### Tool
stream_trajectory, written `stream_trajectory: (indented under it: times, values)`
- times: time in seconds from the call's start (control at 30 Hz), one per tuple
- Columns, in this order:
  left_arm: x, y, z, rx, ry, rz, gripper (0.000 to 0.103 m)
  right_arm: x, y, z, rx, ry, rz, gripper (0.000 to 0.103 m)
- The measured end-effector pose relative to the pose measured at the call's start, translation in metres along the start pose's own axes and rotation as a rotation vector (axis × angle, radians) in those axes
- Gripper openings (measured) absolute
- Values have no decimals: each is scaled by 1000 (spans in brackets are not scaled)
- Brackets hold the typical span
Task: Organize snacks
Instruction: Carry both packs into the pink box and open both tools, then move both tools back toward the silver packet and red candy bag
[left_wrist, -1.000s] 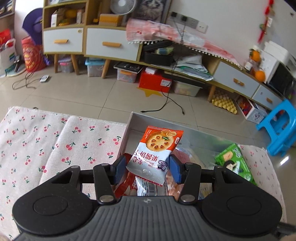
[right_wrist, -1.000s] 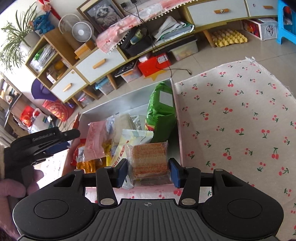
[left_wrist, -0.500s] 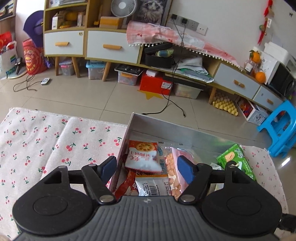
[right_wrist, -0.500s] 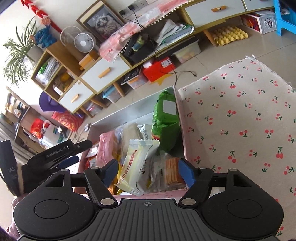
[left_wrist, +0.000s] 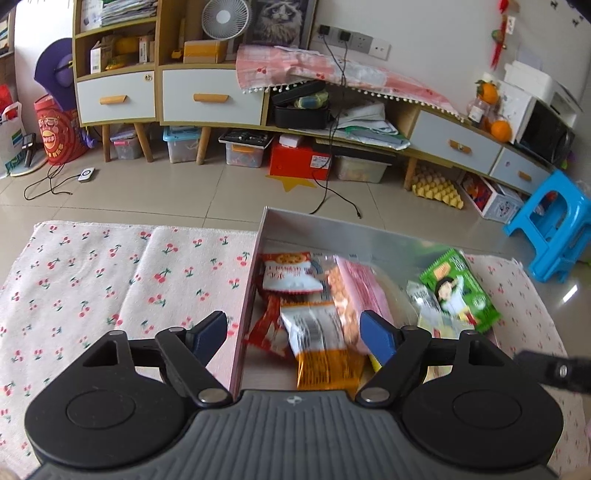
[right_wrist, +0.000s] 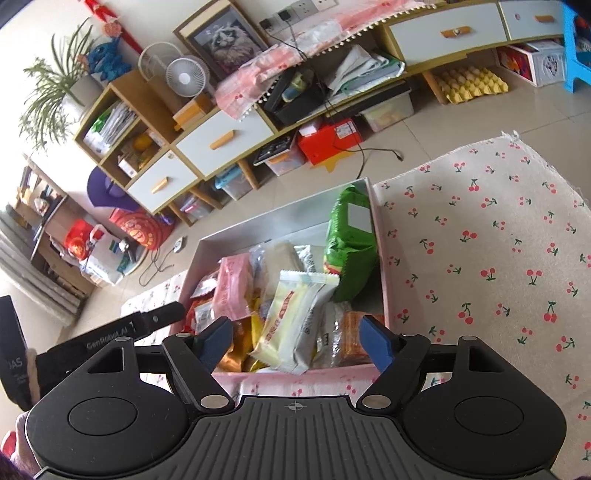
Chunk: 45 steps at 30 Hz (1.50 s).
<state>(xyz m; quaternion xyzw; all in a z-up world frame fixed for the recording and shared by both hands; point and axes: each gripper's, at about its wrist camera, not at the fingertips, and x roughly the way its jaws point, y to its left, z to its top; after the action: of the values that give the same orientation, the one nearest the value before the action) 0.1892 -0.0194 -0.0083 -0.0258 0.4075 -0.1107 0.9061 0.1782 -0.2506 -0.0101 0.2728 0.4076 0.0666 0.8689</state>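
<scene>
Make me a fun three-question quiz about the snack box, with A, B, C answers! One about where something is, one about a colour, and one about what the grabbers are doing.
1. Where is the green snack bag?
A. inside the box, against its right wall
B. on the cherry cloth
C. on the floor

2. What colour are the pads on the fingers?
A. red
B. blue
C. yellow

3. What are the left gripper and right gripper doing?
A. both squeezing a snack
B. one open, one shut
C. both open, holding nothing

Answers:
1. A, the green bag leans on the box's right wall in the right wrist view.
2. B, the pads show blue in both views.
3. C, each pair of fingers is spread wide above the box, with no snack between them.
</scene>
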Motion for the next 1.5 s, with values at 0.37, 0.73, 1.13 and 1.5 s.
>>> stream_trajectory:
  times: [0.37, 0.73, 1.13, 1.5]
  values:
    - [-34, 5, -29, 25, 16, 0, 95, -27, 24, -21, -124, 36, 4, 86]
    - [-53, 10, -64, 38, 78, 44, 101, -37, 39, -55, -222, 157, -69, 86]
    - [-51, 24, -90, -10, 238, 35, 100, -18, 30, -98, -161, 337, -169, 85]
    - [-54, 17, -104, 18, 270, 9, 98, 3, 35, -105, -145, 392, -143, 35]
